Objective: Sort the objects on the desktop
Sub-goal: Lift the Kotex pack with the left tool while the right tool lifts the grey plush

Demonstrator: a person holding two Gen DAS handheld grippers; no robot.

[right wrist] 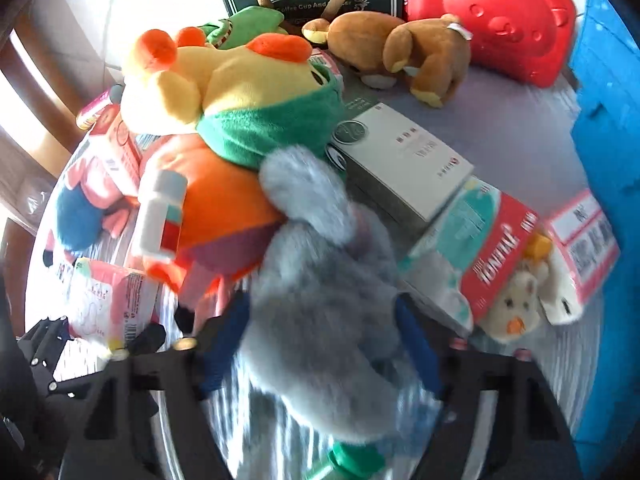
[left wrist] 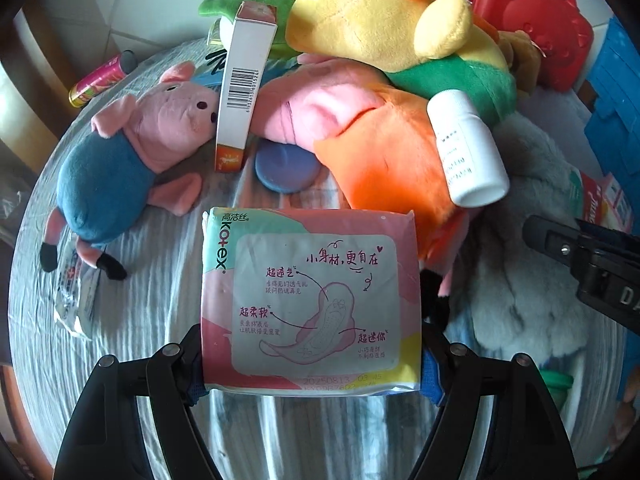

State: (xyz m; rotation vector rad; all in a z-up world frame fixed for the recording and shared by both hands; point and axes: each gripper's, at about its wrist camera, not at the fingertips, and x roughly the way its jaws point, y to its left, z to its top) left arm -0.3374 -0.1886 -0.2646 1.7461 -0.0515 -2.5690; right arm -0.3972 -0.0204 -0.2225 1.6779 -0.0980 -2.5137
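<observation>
Here, a bench (left wrist: 152,320) under ribbed, pale cloth carries a heap of soft toys. Largest in the right wrist view, a shaggy grey plush (right wrist: 320,288) sits clamped between the right tool (right wrist: 320,344) fingers, above the cloth. Smaller, a flat, glossy pink pad packet (left wrist: 310,300) is gripped at its sides by the left tool (left wrist: 312,364). Smallest, a smooth white cylindrical bottle (left wrist: 466,148) leans on orange plush.

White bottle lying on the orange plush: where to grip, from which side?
Probably across the white bottle's cylindrical body, at the label, not the ends. It lies tilted on the orange plush, long axis running up-left to lower-right in the left wrist view, so come from above with the fingers astride that axis. The yellow plush crowds its upper end; the lower end is clearer.
</observation>
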